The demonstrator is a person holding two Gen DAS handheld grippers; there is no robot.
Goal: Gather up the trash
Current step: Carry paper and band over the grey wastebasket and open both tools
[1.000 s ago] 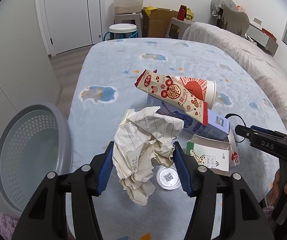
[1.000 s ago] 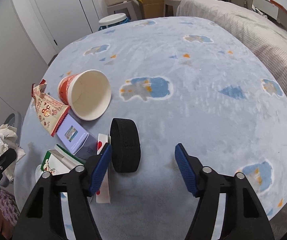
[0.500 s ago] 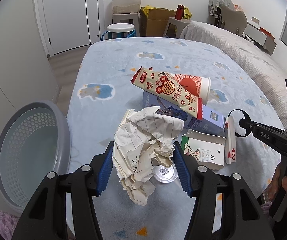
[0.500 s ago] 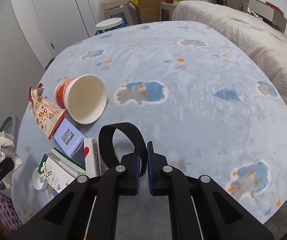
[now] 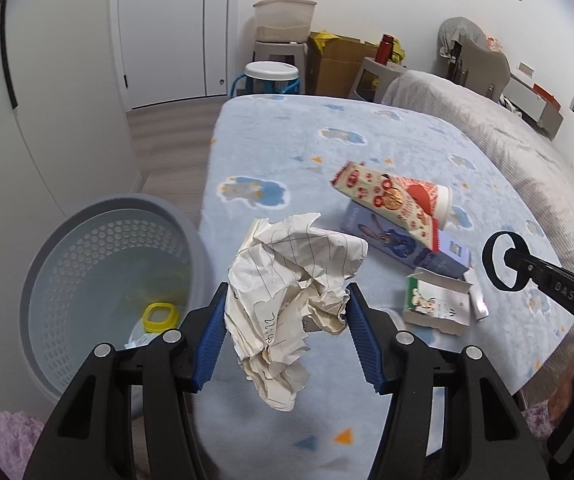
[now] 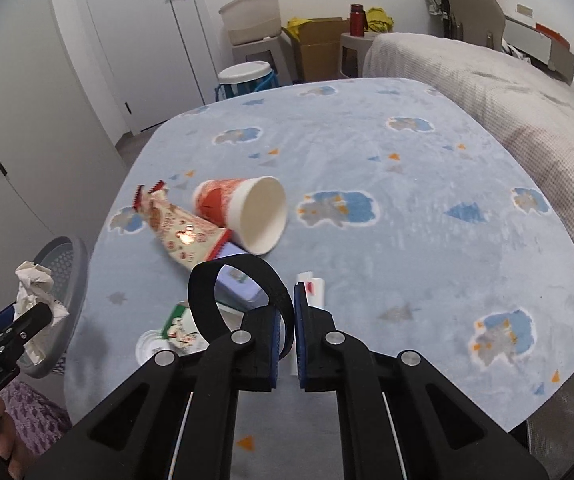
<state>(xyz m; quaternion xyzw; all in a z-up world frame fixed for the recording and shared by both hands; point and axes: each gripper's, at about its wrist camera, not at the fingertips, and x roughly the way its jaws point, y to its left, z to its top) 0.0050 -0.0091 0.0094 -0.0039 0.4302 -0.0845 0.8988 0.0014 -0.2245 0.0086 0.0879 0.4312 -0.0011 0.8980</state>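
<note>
This is a home bedroom. A bed with a grey-beige cover (image 6: 507,92) runs along the right. Beside it a blue blanket printed with clouds (image 6: 367,168) covers the near surface. At the far wall stand a white door (image 5: 175,28), plastic stools (image 5: 273,76), a clear storage bin (image 5: 285,18) and a cardboard box (image 5: 339,64). Far right, a chair draped with clothes (image 5: 475,56). A grey perforated basket (image 5: 67,280) sits on the floor at the near left.
</note>
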